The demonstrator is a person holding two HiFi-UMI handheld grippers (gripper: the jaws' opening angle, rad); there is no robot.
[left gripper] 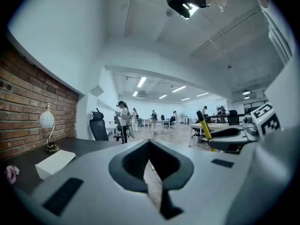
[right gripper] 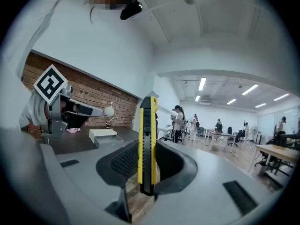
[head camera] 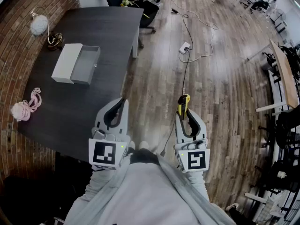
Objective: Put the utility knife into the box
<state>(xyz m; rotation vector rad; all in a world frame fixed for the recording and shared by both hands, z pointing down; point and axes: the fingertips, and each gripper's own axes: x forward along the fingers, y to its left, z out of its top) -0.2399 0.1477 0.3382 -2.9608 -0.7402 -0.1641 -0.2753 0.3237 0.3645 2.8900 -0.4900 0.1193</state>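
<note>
A yellow and black utility knife (head camera: 183, 102) stands upright between the jaws of my right gripper (head camera: 185, 112), which is shut on it; in the right gripper view the knife (right gripper: 146, 144) rises above the jaw tips. My left gripper (head camera: 123, 101) is shut with nothing in it, over the near right edge of the dark table (head camera: 93, 107). The open grey box (head camera: 87, 64) lies at the table's far left, its white lid (head camera: 65, 62) beside it, well away from both grippers. The box (right gripper: 105, 135) also shows in the right gripper view.
A desk lamp (head camera: 41, 26) stands behind the box by the brick wall. A pink bundle (head camera: 26, 108) lies at the table's left edge. A black office chair (head camera: 147, 8) stands beyond the table. A cable with a white power strip (head camera: 184, 47) runs over the wooden floor.
</note>
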